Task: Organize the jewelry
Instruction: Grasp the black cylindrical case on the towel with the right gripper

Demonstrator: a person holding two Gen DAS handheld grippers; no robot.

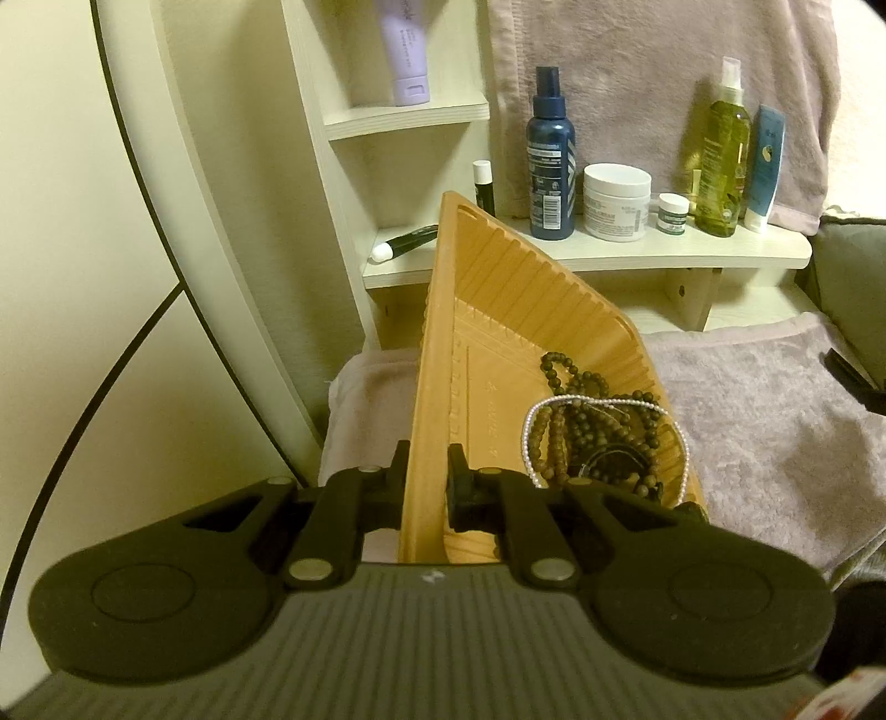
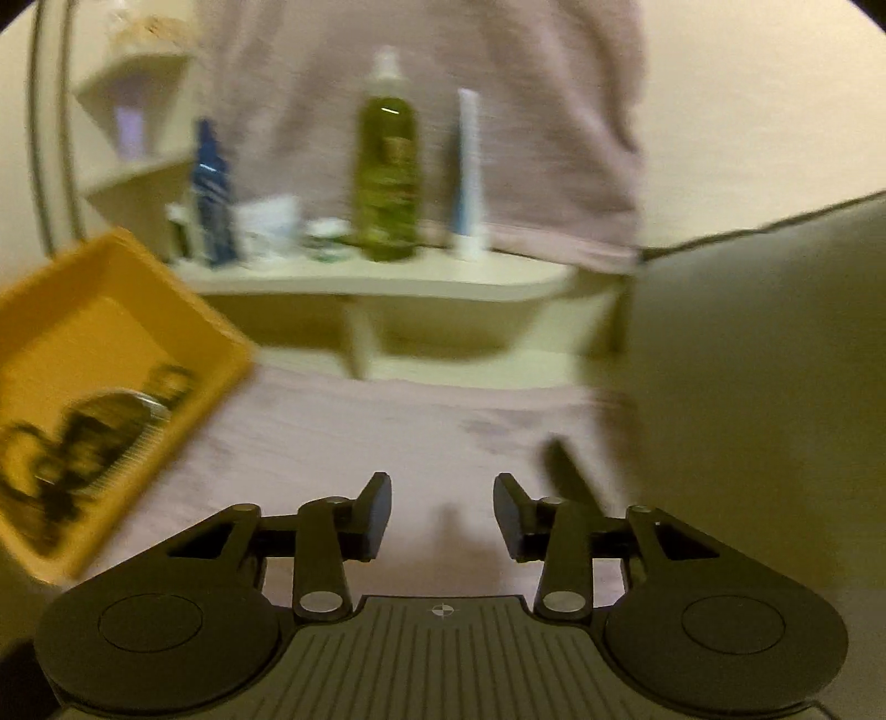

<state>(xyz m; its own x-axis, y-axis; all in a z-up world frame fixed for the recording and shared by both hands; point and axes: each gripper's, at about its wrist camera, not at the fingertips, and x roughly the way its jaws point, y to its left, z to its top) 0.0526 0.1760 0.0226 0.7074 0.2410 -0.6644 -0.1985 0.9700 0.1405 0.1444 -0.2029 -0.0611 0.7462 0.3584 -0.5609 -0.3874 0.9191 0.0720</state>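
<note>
- Left wrist view: the left claw (image 1: pixel 425 487) is clamped narrow on the near wall of a shallow ribbed orange plastic tray (image 1: pixel 476 310), one black pad on each side of the wall, and the tray is tipped up on edge above the mauve fleece cloth (image 1: pixel 775 421).
- A tangle of dark brown wooden bead strands (image 1: pixel 581 426) lies heaped in the tray's lower right corner, with a thin white pearl strand (image 1: pixel 531 437) looped around it.
- Behind the tray, a cream wooden shelf (image 1: pixel 664 252) carries a dark blue spray bottle (image 1: pixel 551 160), a white cream jar (image 1: pixel 616 200), a small white jar (image 1: pixel 673 213), a clear spray bottle of yellow-green liquid (image 1: pixel 722 160) and a blue-and-white tube (image 1: pixel 767 166).
- A lilac tube (image 1: pixel 407 52) stands on a higher shelf to the left.
- Right wrist view, heavily blurred: the right claw (image 2: pixel 443 515) hangs partly spread over the mauve cloth, with nothing between its pads.
- The orange tray (image 2: pixel 183 310) shows at the left edge, tilted, its dark beads (image 2: pixel 72 443) smeared by the blur.
- The same shelf (image 2: pixel 387 282) with its bottles stands behind.
</note>
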